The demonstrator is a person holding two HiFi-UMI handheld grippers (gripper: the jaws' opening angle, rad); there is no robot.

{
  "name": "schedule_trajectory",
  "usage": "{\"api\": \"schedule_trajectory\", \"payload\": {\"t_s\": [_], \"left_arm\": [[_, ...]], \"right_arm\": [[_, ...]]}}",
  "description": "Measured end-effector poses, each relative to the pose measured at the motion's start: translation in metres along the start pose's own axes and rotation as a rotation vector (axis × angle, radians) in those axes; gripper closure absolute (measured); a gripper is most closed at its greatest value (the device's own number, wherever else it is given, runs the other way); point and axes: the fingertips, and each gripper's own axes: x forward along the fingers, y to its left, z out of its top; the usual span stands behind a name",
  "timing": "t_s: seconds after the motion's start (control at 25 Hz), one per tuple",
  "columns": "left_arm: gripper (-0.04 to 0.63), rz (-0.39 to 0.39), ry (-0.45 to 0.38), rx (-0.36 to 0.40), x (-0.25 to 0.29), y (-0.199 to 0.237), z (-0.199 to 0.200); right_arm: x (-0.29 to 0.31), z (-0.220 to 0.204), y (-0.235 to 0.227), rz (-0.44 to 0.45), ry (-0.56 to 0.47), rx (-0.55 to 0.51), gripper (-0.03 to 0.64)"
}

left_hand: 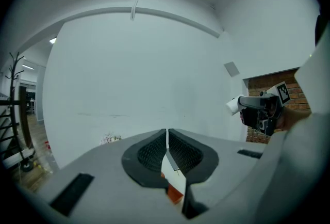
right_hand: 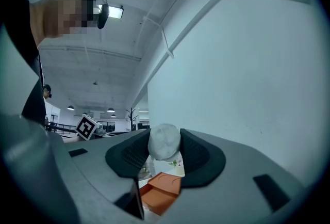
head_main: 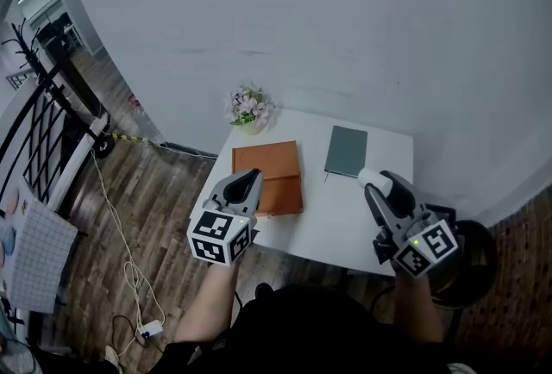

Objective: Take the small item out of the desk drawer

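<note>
While the right gripper [head_main: 380, 184] hung over the right end of the white desk [head_main: 341, 217], its jaws were clamped on the small white rounded item [right_hand: 164, 141], which sat between their tips, up off the desk. The left gripper [left_hand: 167, 141], jaws pressed together on nothing, hovered above the orange case [head_main: 269, 177], well apart from the item.
</note>
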Motion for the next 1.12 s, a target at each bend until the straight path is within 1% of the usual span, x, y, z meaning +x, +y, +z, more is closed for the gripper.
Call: {"api": "schedule_trajectory", "payload": {"t_s": [0.16, 0.36, 0.48, 0.8, 1.12], "left_arm": [[0.574, -0.010, -0.001, -0.014, 0.003, 0.006, -0.004], [0.574, -0.042, 0.019, 0.025, 0.019, 0.001, -0.003], [0.574, -0.041, 0.013, 0.021, 0.019, 0.002, 0.000], [0.574, -0.035, 0.001, 0.009, 0.020, 0.003, 0.000], [0.574, -0.030, 0.019, 0.001, 0.021, 0.002, -0.009]], "right_arm": [[0.011, -0.002, 0.007, 0.015, 0.006, 0.000, 0.447], [0.026, 0.010, 0.009, 0.051, -0.024, -0.016, 0.449], [0.031, 0.011, 0.013, 0.059, -0.020, -0.023, 0.451], [0.037, -0.002, 0.007, 0.045, 0.013, -0.006, 0.451], [0.040, -0.011, 0.005, 0.058, 0.031, 0.007, 0.451]]}}
